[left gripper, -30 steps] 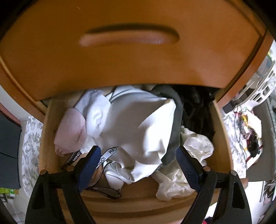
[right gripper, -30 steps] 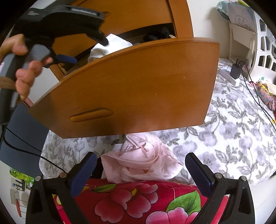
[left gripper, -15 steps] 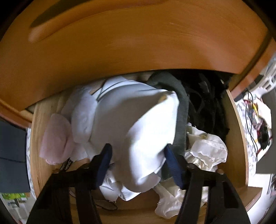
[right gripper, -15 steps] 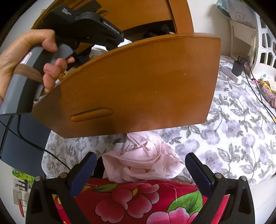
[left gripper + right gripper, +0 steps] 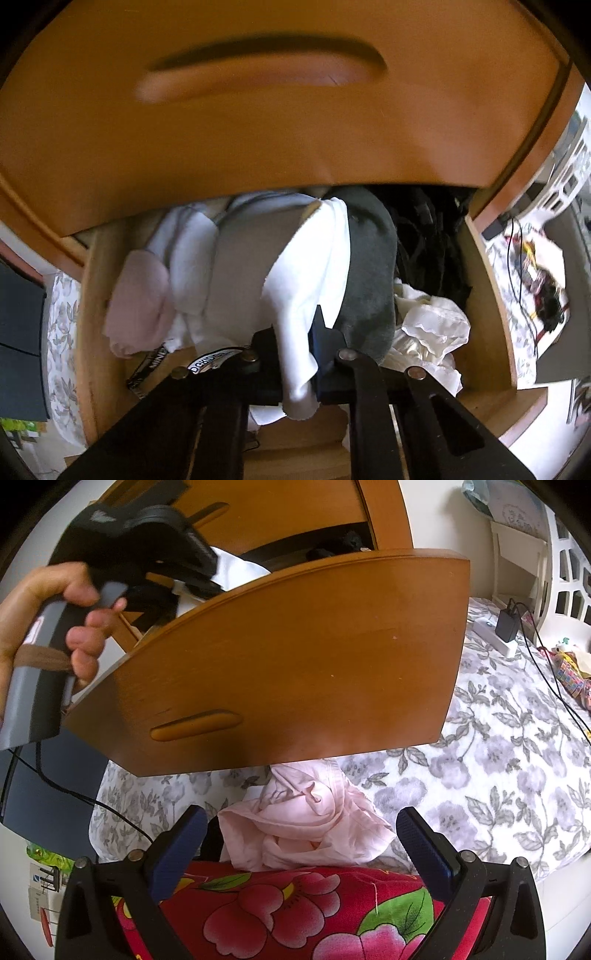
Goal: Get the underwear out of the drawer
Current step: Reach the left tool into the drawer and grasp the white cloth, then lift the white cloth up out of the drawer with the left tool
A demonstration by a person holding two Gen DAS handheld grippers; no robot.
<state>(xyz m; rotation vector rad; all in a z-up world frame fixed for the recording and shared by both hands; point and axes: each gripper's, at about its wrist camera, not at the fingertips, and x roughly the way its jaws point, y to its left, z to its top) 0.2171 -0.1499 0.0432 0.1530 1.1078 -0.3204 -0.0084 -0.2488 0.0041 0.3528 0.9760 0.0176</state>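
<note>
L gripper (image 5: 299, 354) is closing on a white underwear fold (image 5: 306, 295) betw its jaws, inside the open drawer (image 5: 480, 295). Risk: the thin pinch is slipping, or dragging the grey garment (image 5: 369, 266) alongside. R gripper (image 5: 295, 834) is hanging wide, empty. Only R view is showing pink underwear (image 5: 306, 823) already out, just ahead of it.

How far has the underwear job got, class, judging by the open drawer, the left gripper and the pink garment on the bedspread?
Done: the drawer stands open, and a pink garment already lies on the floral bedspread. In hand: the left gripper is closing on a white garment that hangs pinched between its fingers, still inside the drawer. Left: lifting it clear. The right gripper is open and holds nothing.
</note>
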